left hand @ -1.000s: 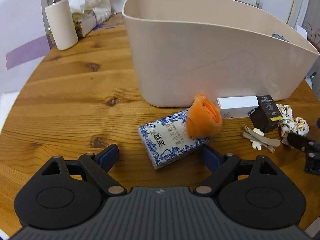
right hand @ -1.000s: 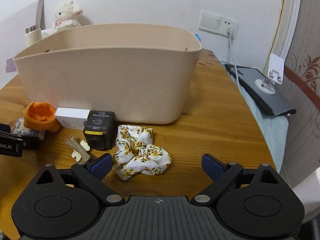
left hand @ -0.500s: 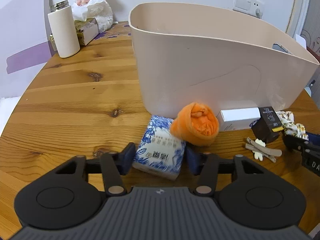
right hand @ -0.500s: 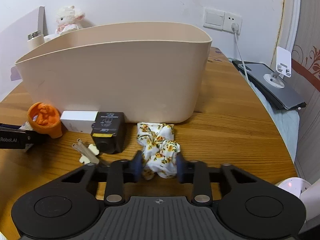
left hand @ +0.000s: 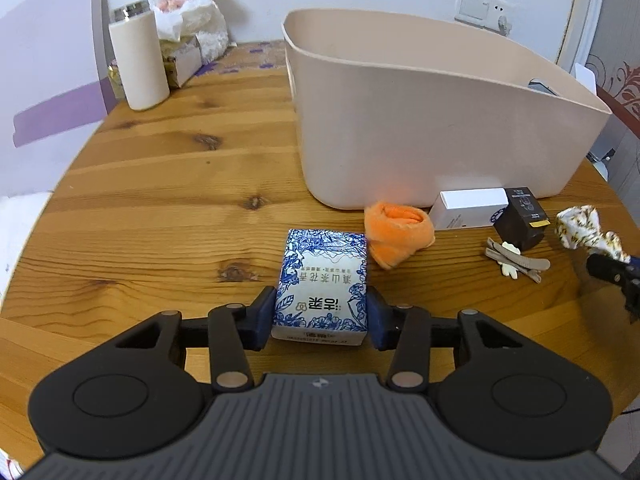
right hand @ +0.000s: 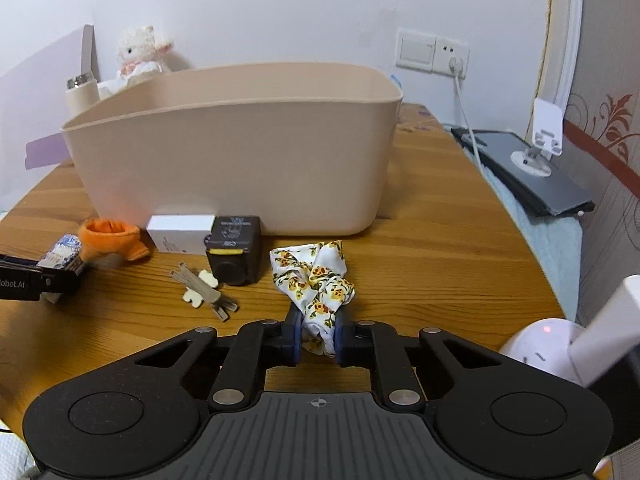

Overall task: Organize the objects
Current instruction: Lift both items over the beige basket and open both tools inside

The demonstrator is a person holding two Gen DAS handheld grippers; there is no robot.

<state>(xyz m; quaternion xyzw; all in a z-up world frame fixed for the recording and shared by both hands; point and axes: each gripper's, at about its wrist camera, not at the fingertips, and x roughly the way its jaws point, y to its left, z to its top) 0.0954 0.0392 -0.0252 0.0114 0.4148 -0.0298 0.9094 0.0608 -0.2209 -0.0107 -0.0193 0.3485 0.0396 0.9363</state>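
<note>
My left gripper is clamped on the blue-and-white tissue pack; both pads press its long sides. Whether the pack is lifted off the table or resting on it, I cannot tell. My right gripper is closed on the floral scrunchie, the fabric bunched between the pads and standing up ahead of them.

Beige bin sits toward the far edge of the table, its long wall facing me. Along the foot of that wall, left to right: orange cloth roll, touching the far right corner of the tissue pack; white box, against the bin; small black box, just beside the white box. Hair clips lie nearer me, in front of the black box.

Far left corner of the table: cream bottle, upright, with a plush lamb behind it.
</note>
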